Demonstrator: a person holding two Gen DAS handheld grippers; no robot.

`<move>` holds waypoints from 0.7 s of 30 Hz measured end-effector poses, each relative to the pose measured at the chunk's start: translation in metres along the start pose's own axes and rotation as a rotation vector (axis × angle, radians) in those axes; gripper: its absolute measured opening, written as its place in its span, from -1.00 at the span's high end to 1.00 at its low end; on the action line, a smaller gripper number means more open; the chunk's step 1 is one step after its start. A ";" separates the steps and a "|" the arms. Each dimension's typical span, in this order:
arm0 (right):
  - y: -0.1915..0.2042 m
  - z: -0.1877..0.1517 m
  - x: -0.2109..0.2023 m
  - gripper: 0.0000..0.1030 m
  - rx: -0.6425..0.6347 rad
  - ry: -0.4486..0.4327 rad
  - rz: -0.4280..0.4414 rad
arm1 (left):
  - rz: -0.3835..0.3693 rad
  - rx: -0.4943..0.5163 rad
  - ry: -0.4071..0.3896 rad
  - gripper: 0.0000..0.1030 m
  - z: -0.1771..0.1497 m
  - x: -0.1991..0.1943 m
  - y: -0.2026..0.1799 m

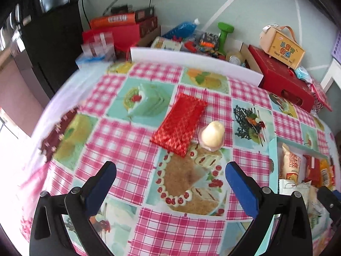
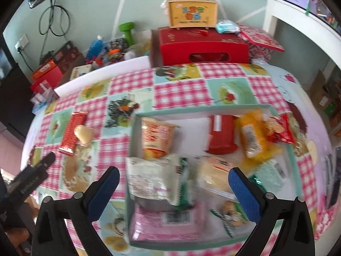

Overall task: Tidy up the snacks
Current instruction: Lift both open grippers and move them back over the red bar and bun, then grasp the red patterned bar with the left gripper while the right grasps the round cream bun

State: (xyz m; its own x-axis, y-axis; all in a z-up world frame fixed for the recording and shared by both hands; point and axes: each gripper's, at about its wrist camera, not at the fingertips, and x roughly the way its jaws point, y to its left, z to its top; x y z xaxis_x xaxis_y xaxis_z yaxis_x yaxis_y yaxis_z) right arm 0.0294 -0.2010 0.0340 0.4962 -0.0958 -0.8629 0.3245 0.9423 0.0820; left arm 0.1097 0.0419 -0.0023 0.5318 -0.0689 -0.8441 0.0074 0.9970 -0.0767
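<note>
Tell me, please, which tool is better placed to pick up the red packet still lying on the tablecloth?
Probably the left tool: it is open, and the red packet lies just ahead between its fingers. The right tool hangs open over the snack box.

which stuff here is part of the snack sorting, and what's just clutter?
Job:
- red snack packet, loose on the cloth
- cream jelly cup, touching the packet
- teal box holding sorted snacks
- left gripper, right gripper, both open

Clutter:
- green dumbbell
- red carton
- yellow gift case

Green dumbbell, red gift box, yellow handled case
</note>
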 end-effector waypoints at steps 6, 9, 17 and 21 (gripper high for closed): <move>0.025 0.005 0.012 -1.00 -0.041 0.018 0.057 | -0.101 -0.049 0.021 -0.98 0.004 0.010 0.022; 0.036 0.010 0.015 -1.00 -0.076 0.029 0.070 | -0.131 -0.060 0.034 -0.98 0.010 0.014 0.031; 0.074 0.035 0.027 -1.00 -0.144 0.020 0.128 | -0.127 0.018 -0.002 -0.98 0.035 0.013 0.037; 0.102 0.046 0.039 -1.00 -0.193 0.003 0.130 | -0.139 0.015 -0.022 -0.98 0.052 0.014 0.040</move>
State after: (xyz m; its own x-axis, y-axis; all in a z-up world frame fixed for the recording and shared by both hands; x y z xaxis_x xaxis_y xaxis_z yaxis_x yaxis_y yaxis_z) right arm 0.1191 -0.1230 0.0314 0.5209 0.0310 -0.8531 0.0977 0.9906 0.0957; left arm 0.1621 0.0829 0.0102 0.5436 -0.2062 -0.8136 0.0948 0.9782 -0.1846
